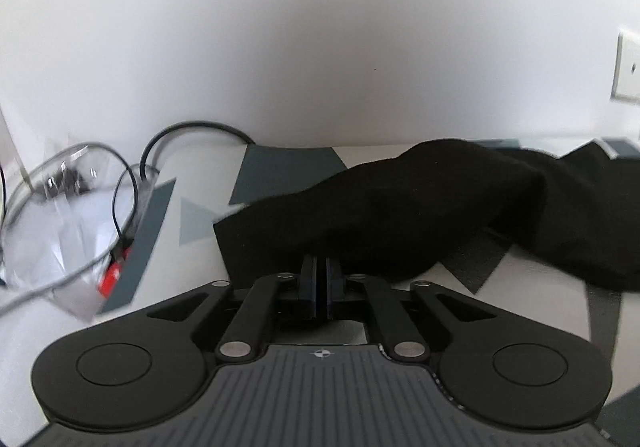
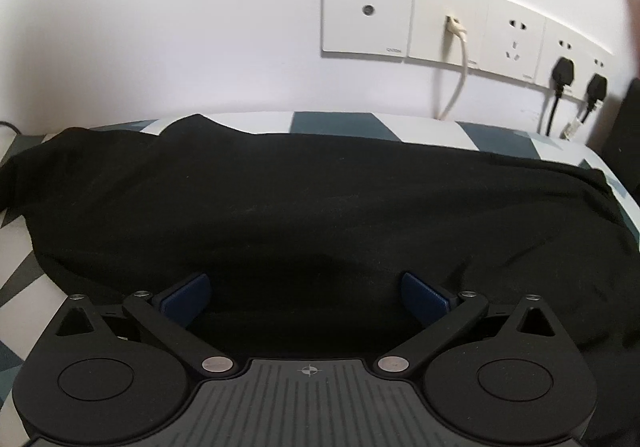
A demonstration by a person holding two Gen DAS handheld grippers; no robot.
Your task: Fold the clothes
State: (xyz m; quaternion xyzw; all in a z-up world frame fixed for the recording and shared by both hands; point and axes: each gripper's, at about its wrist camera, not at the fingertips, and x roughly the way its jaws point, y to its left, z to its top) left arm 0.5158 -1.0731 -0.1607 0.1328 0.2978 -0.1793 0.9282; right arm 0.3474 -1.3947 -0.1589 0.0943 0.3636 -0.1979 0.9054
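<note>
**Two grippers, one black garment, mid-fold**

Your left gripper (image 1: pixel 322 267) has its jaws pressed together, tips right at the near edge of the black garment (image 1: pixel 400 207). Whether any cloth is actually pinched between them, you can't tell, since the tips vanish against the dark fabric. The garment humps up just beyond them and trails off to the right across the patterned tablecloth (image 1: pixel 280 167). Far left you've got a clear plastic bag (image 1: pixel 60 215) with black cables (image 1: pixel 192 127) looping past it, well apart from the cloth.

Your right gripper (image 2: pixel 306 297) is spread wide, blue pads (image 2: pixel 188 297) apart with the garment (image 2: pixel 320 207) lying between and beyond them, not squeezed. Wall sockets (image 2: pixel 440 27) sit on the far wall behind, with a white cord (image 2: pixel 458 67) and two black plugs (image 2: pixel 564 71).
</note>
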